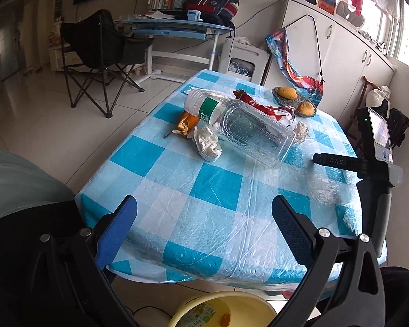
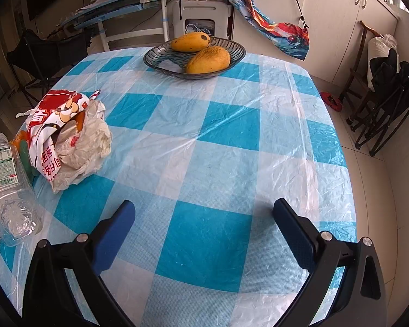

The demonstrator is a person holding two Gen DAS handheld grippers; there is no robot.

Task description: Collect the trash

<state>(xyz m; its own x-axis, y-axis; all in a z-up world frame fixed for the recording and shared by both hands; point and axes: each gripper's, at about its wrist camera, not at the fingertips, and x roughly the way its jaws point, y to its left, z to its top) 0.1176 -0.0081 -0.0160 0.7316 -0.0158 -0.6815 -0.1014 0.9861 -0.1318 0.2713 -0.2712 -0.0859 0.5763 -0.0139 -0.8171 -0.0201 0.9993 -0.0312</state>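
While both tools hang spread and empty above the checked tabletop (image 2: pixel 204 163), you are between pickups, with the trash not yet gathered. Your right tool (image 2: pixel 204 231) has its blue pads wide apart over bare cloth, nothing between them; your left tool (image 1: pixel 204 229) is equally open at the near edge, with a yellow basin (image 1: pixel 223 310) on the floor below it, probably the bin, already holding a scrap or two. Out from the left tool lies the clear plastic bottle (image 1: pixel 240 125) on its side, a crumpled white tissue (image 1: pixel 205 141) against it, an orange peel (image 1: pixel 186 125) just behind, and a red-and-white wrapper (image 2: pixel 57 128) over crumpled paper (image 2: pixel 87 147) on the far side. The dish of mangoes (image 2: pixel 195 54) farther back looks like fruit to leave alone. The next move likely calls for swinging one tool over the bottle or the wrapper pile, lowering to straddle it, and closing squarely, since the smooth round bottle could roll away.
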